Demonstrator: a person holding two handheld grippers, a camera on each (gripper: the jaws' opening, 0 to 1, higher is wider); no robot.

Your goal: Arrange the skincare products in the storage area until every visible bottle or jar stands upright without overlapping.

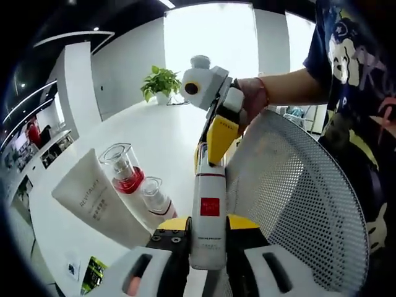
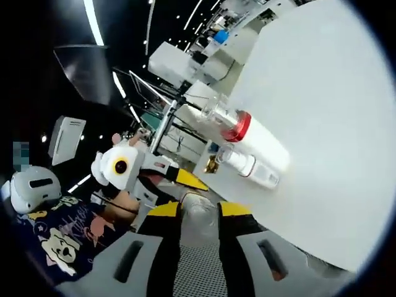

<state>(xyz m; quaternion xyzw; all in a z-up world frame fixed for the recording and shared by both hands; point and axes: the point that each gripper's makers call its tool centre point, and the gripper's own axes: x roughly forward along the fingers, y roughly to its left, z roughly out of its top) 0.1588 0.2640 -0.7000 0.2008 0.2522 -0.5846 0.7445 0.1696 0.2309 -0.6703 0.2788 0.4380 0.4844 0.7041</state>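
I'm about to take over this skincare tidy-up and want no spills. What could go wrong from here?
1. The white bottle is shared: the left hand-held gripper clamps its base while the right hand-held gripper grips its top. Pulling unevenly could twist it loose.
2. It hangs beside the white mesh basket; a careless move may knock the rim.
3. The tube and two clear-capped bottles lie close together on the table, so setting one upright could topple its neighbours.

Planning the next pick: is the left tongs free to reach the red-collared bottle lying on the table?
Probably not yet: the left tongs are shut on the white bottle; the table path to the red-collared bottle looks open.
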